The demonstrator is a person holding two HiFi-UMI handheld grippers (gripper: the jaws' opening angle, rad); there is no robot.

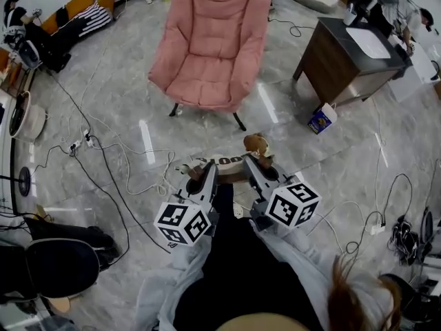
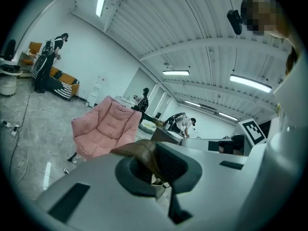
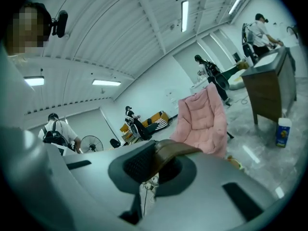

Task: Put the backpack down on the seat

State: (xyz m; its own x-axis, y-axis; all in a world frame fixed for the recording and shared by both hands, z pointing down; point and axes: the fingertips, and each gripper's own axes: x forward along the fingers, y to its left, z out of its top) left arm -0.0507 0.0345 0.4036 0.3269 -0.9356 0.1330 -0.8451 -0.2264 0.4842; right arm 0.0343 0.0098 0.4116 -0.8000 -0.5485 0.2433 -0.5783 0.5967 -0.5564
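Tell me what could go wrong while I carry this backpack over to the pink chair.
1. The left gripper and right gripper each pinch only a thin brown strap, so the hanging backpack could slip out.
2. Loose cables cross the floor before the pink chair, so tripping or snagging seems possible.

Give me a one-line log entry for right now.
left gripper: shut on strap | right gripper: shut on strap | backpack: held off floor | chair: ahead, empty
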